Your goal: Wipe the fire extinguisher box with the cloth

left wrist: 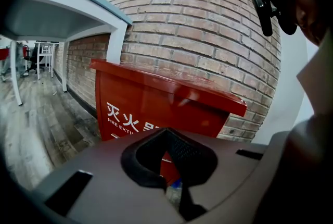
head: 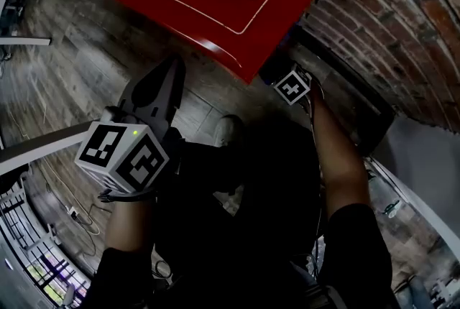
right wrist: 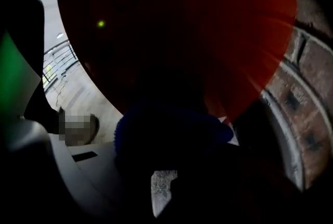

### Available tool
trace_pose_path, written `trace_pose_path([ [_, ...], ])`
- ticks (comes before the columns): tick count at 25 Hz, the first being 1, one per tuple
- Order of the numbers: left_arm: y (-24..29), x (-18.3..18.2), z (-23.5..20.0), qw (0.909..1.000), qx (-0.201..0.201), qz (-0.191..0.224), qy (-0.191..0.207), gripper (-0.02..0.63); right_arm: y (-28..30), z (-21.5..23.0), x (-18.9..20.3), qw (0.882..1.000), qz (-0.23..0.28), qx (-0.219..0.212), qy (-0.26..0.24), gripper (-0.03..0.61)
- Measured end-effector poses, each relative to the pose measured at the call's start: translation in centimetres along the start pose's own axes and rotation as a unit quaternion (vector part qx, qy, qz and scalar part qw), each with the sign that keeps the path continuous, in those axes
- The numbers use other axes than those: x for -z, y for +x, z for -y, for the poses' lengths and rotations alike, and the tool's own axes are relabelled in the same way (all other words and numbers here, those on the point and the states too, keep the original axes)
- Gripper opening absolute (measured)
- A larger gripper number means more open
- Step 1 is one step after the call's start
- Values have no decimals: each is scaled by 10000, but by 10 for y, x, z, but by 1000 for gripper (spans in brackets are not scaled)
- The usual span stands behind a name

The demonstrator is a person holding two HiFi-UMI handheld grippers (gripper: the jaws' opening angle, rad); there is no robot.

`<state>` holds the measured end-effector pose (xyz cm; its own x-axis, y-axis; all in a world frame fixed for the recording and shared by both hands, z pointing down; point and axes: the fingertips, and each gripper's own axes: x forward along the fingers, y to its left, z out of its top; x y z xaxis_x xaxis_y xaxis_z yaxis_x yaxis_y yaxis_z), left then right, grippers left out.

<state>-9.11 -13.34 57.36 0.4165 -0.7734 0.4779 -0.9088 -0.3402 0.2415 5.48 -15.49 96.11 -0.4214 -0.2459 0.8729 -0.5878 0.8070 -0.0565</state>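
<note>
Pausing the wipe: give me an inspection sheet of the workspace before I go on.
Surface: fire extinguisher box, red glossy lid with white printed instructions; no dirt made out.
Job's things: blue cloth, close against the box's red face.
Clutter: nothing seen.
Grippers: left gripper shut, empty, off the box; right gripper shut on the cloth, by the box's right edge.
Cables: thin cable loose on the floor.
Surroundings: brick wall, wooden floor, white table.
</note>
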Motion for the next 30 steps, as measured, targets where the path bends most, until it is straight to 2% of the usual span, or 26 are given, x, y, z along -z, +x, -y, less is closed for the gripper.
trace_pose_path([
  [6, 1, 0, 4, 10000, -42, 3, -19, 6, 29, -10, 23, 9983, -382, -115, 434, 47],
  [10, 2, 3, 2, 10000, -71, -60, -10, 6, 6, -46, 15, 9932, -359, -1001, 479, 46],
  [12, 3, 6, 0, 9999, -65, -95, -22, 6, -16, -50, 1, 9947, -123, -1000, 198, 46],
  [15, 5, 6, 3, 10000, 7, -95, 22, 6, -63, -44, -30, 9962, 516, -694, -76, 46],
  [18, 8, 4, 10, 9999, 92, -72, 87, 6, -118, -48, -63, 9897, 1300, -592, -120, 46],
  [23, 16, 2, 18, 9996, 187, -65, 188, 6, -221, -64, -123, 9671, 2459, -591, -258, 46],
  [26, 19, 4, 23, 9993, 215, -107, 279, 6, -273, -65, -151, 9495, 3093, -464, -261, 46],
  [28, 19, 4, 24, 9994, 219, -91, 241, 6, -307, -66, -171, 9299, 3647, -255, -411, 46],
  [30, 19, 4, 25, 9995, 218, -77, 226, 6, -341, -71, -190, 9025, 4298, -181, -216, 46],
])
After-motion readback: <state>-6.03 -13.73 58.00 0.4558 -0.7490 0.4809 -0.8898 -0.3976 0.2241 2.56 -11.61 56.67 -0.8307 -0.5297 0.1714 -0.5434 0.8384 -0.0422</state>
